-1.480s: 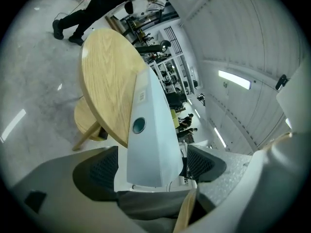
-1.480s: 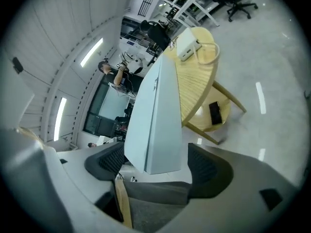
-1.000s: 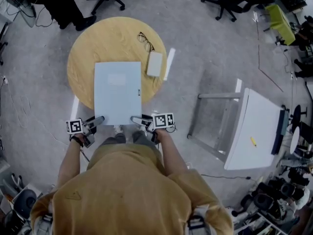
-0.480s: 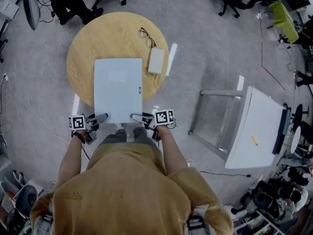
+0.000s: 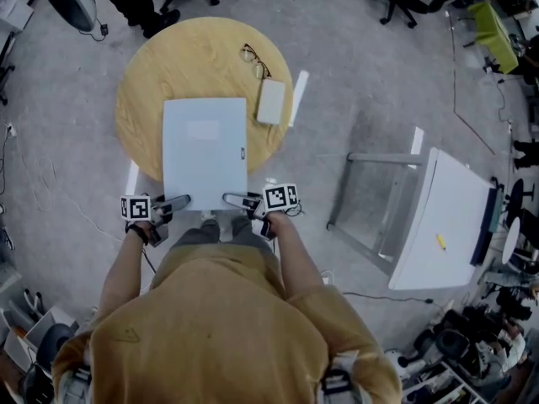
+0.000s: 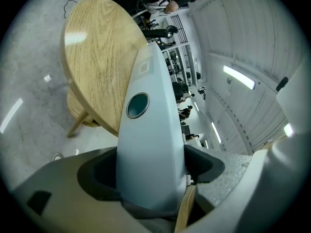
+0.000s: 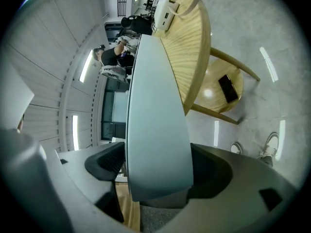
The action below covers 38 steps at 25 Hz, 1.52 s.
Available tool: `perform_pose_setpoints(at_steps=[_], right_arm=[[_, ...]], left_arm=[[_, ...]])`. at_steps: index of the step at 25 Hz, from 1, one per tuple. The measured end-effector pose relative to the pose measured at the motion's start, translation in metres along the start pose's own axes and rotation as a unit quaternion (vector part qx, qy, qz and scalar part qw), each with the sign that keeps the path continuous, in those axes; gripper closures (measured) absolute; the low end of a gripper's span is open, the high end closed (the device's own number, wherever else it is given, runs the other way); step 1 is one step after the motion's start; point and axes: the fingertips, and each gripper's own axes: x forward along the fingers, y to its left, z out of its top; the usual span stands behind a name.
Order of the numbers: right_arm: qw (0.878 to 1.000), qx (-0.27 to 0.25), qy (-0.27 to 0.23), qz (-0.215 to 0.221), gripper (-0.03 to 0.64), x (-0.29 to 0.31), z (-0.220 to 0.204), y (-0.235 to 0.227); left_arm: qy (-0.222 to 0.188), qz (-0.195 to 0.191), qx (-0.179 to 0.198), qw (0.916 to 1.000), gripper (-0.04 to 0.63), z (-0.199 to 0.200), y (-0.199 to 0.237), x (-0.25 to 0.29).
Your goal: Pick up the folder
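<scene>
A pale blue folder [image 5: 205, 150] lies flat on the round wooden table [image 5: 147, 82], with its near edge hanging over the rim toward me. My left gripper [image 5: 178, 202] is at the near left corner and my right gripper [image 5: 232, 199] at the near right corner. In the left gripper view the folder's thick spine [image 6: 148, 144], with its round finger hole, fills the gap between the pads. The left jaws have just been closing and both pads meet the spine's sides. In the right gripper view the folder's edge [image 7: 155, 130] likewise sits between the pads, which lie against it.
Glasses [image 5: 253, 61], a white box [image 5: 271, 101] and a white strip [image 5: 295, 95] lie on the table's far right. A tipped white folding table [image 5: 442, 221] stands at the right. Office chairs stand at the far edge. A phone [image 7: 227, 88] rests on the table's lower shelf.
The left gripper has edged slightly inward against the folder's near left corner. The right gripper and the folder have stayed where they were.
</scene>
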Motion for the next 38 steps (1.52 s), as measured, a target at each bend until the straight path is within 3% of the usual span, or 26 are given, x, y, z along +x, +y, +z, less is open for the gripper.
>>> perform_pose_setpoints(at_steps=[4,6,8,10,14,20,29,38], right_arm=[[0.999,-0.011,0.015,-0.029,0.247,0.0,-0.005,-0.007],[0.999,-0.012,0.014,-0.038,0.247,-0.003,-0.005,-0.008],[0.999,-0.014,0.012,-0.044,0.249,-0.005,-0.005,-0.008],[0.999,-0.018,0.01,-0.048,0.249,-0.007,-0.005,-0.006],[0.998,-0.047,0.009,-0.029,0.249,-0.005,-0.005,0.002],[0.998,-0.047,0.009,-0.046,0.249,-0.008,-0.006,0.003],[0.997,-0.065,-0.001,-0.04,0.249,-0.012,-0.005,0.015],[0.99,-0.135,-0.032,-0.017,0.249,-0.024,0.02,0.058]], left_arm=[[0.015,0.022,-0.015,0.9996,0.201,-0.009,0.003,0.002],[0.006,-0.004,0.0,1.0,0.204,-0.006,-0.006,0.006],[-0.003,-0.033,-0.009,0.9994,0.206,-0.008,-0.012,0.011],[-0.006,-0.037,-0.014,0.9992,0.206,-0.009,-0.014,0.012],[-0.009,-0.037,-0.014,0.9992,0.206,-0.011,-0.019,0.01],[-0.013,-0.016,-0.001,0.9998,0.206,-0.008,-0.017,0.007],[-0.021,-0.038,0.015,0.9989,0.204,-0.008,-0.033,0.006],[-0.05,-0.035,0.085,0.9945,0.204,0.023,-0.067,-0.004]])
